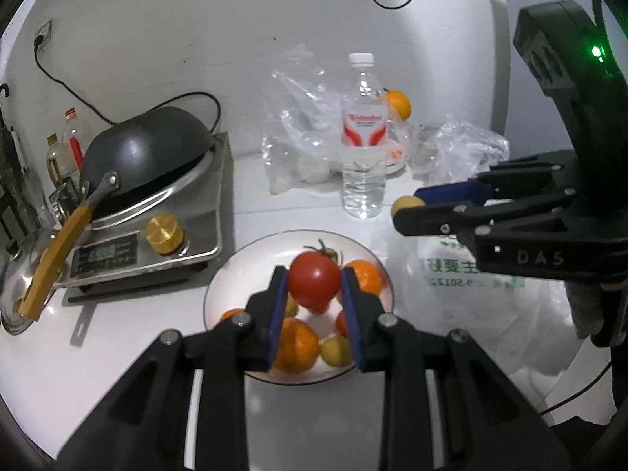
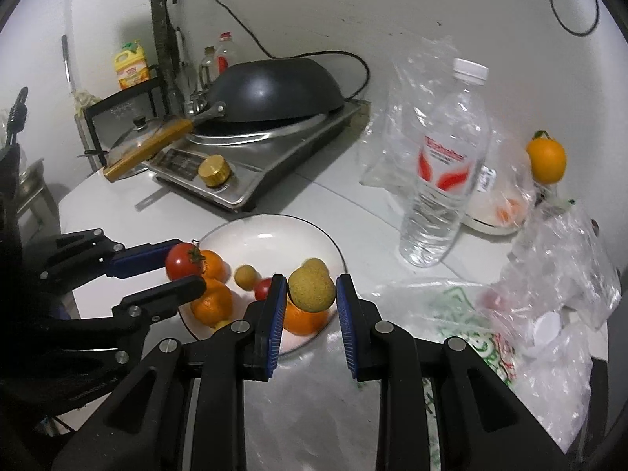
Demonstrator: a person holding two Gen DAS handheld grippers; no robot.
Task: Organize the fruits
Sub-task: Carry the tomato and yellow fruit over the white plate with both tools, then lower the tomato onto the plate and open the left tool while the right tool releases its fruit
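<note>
The round red tomato (image 1: 314, 280) sits pinched between the blue pads of the left gripper (image 1: 314, 286), up above the round white plate (image 1: 251, 259). The small round yellow-brown fruit (image 2: 312, 288) is squeezed tight in the right gripper (image 2: 310, 294), over the plate's near edge. On the plate lie orange tangerines (image 2: 212, 302), 1 small red tomato (image 2: 262, 288) and little yellow fruits (image 1: 335, 349). Behind stand a clear plastic water bottle (image 1: 363, 137) and an upside-down black wok (image 1: 145, 149) on a silver stove (image 1: 204, 212).
</note>
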